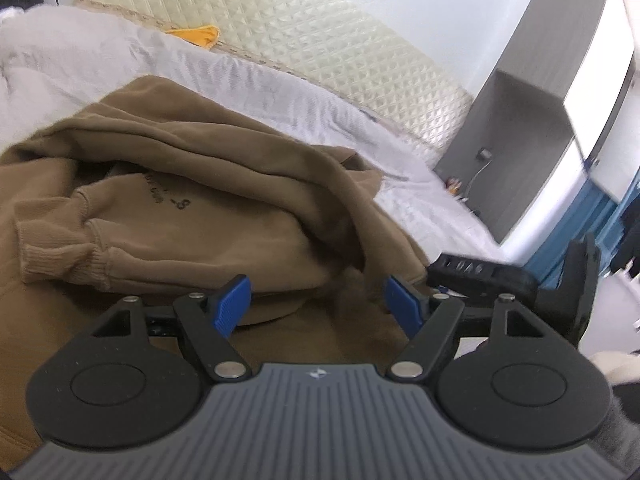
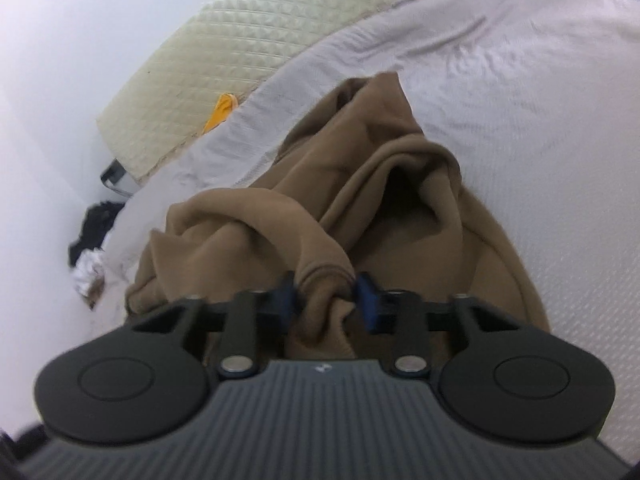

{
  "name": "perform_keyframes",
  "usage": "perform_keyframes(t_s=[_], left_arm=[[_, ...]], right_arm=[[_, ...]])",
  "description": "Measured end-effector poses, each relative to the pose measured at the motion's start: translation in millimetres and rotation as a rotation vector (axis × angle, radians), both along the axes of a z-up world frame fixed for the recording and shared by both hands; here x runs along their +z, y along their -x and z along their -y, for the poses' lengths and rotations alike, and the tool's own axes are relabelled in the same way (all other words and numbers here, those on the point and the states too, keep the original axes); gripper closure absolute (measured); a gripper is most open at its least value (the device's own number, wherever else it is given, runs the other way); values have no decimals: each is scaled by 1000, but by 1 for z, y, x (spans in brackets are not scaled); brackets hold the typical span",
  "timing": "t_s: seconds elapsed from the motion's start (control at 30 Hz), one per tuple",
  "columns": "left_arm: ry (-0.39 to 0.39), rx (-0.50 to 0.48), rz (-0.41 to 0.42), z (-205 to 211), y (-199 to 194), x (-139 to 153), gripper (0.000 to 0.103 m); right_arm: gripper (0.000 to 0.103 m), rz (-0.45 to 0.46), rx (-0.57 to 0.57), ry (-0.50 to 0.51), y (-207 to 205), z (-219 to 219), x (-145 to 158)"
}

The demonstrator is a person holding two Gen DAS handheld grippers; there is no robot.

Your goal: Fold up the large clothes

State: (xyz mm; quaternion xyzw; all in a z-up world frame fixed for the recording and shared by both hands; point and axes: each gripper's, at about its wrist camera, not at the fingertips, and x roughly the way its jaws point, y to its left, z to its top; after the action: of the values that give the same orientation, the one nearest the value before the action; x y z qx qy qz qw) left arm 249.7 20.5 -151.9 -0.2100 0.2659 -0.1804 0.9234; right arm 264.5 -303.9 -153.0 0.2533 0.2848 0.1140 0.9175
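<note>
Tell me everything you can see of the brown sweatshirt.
The brown sweatshirt is thick, soft fleece with ribbed cuffs and small dark print on its front. It lies crumpled in a heap on the white bedsheet, sleeves folded over the body. The right gripper is shut on a bunched fold of it. The left gripper is open just above its near edge, gripping nothing.

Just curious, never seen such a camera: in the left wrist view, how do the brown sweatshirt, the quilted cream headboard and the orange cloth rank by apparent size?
1. brown sweatshirt, though it lies nearest the camera
2. quilted cream headboard
3. orange cloth, clearly smallest
</note>
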Motion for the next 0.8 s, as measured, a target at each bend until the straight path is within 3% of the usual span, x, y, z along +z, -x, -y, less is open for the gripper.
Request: perform_keyframes(t_s=[0.2, 0.33, 0.53, 0.8], left_arm=[[105, -21, -7, -8, -2, -3, 24], [213, -33, -16, -18, -5, -5, 22], [390, -28, -46, -37, -10, -10, 18], [425, 11, -90, -46, -18, -19, 19]], right_arm=[[78, 61, 72, -27, 28, -11, 18], [79, 84, 158, -127, 50, -17, 24], [79, 130, 230, -37, 64, -41, 34], [79, 141, 330, -22, 67, -59, 34]])
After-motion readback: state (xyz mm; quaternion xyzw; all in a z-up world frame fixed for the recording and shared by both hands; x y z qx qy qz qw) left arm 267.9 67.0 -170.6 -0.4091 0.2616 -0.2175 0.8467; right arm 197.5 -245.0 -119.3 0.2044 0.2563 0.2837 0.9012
